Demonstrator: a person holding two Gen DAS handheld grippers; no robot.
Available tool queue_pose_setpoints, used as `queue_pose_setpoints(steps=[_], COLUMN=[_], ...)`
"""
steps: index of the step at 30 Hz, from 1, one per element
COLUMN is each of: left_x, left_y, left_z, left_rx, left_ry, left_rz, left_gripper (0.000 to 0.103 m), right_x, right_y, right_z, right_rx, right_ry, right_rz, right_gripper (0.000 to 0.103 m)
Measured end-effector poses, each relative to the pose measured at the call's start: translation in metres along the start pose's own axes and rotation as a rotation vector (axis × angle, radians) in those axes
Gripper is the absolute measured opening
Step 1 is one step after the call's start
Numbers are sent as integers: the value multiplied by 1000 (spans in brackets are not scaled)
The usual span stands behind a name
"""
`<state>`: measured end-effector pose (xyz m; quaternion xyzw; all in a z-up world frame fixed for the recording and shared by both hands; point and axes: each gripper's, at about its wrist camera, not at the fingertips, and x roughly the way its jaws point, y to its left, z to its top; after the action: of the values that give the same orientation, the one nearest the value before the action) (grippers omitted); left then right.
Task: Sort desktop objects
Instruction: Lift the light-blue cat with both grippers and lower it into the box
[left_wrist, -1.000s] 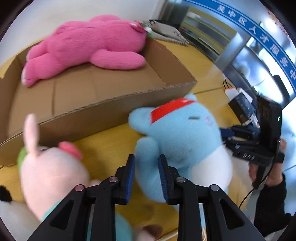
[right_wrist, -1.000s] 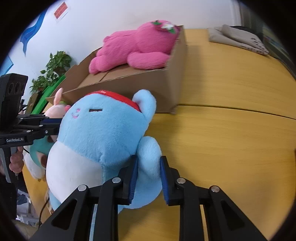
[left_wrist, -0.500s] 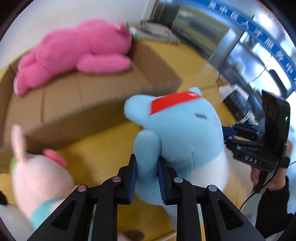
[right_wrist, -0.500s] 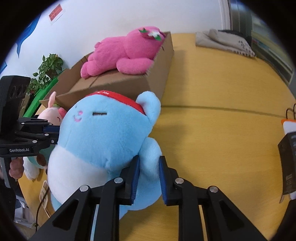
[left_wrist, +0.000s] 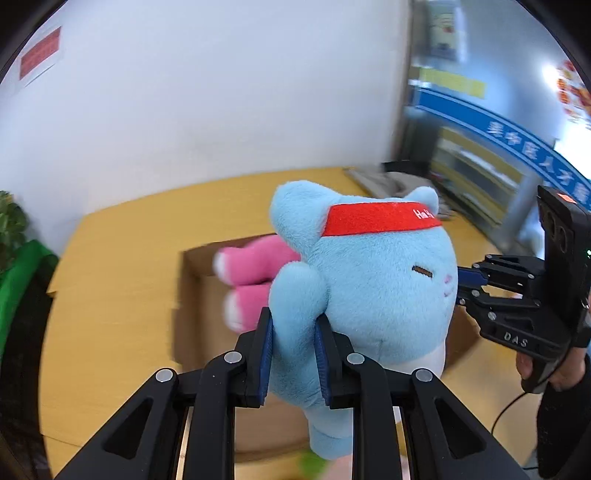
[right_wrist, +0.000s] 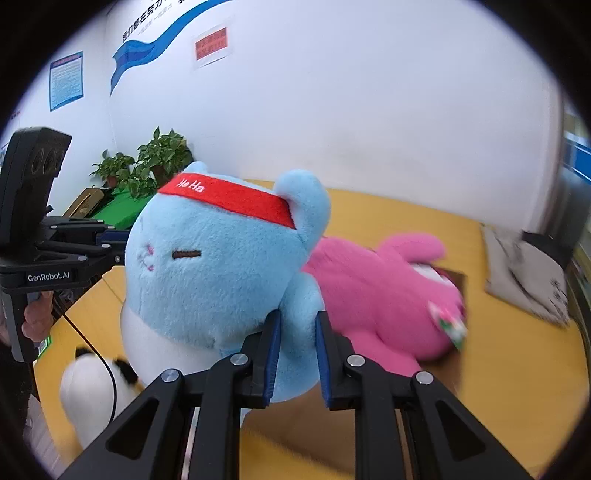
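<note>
Above the cardboard box (left_wrist: 192, 295) I hold the blue plush (left_wrist: 369, 280) in the air, left gripper (left_wrist: 292, 354) and right gripper (right_wrist: 295, 356) each with jaws clamped on one of its arms. Progress: pink plush (right_wrist: 373, 295) already lies in the box; blue one not yet lowered; a white toy (right_wrist: 88, 384) (partly hidden) waits on the counter (right_wrist: 517, 369). Blue plush hangs upright, long axis vertical, headband up, face toward the right gripper's side.
</note>
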<state>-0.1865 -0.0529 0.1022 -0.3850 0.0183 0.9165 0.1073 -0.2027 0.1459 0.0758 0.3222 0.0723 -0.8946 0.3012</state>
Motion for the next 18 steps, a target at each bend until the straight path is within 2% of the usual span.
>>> queue_pose_setpoints(steps=[2,4,7,9,11,14,16,17,18], left_x=[28,65,120,138,144,141,129,122,113], left_y=[33,60,90,97,101,100,102,103,104], left_z=[6,-1,-30,-46,-53,-54,-54,-54,-55], left_rx=[-26,-58,-95,-110,-111,-101,-119,-130,-140], left_ry=[52,128,255,296,306,288,264,251,236], left_rz=[47,86,119,111,109,112,98,93,91], left_gripper=[21,21,21,21,22,25,28,33,42], right_x=[50,103,166,198,209,207,200,195,187], right_y=[10,18,25,29,29,28,24,21,18], right_z=[15,15,-4,-20,-28,-28,-31,-33,-36], right_rx=[-13,-2,32,50,66,69,88,102,119], right_ry=[58,137,267,350,389,397,389,381,367], right_rz=[26,60,114,148,171,166,184,198,202], right_gripper=[18,18,17,17,17,24,32,36,52])
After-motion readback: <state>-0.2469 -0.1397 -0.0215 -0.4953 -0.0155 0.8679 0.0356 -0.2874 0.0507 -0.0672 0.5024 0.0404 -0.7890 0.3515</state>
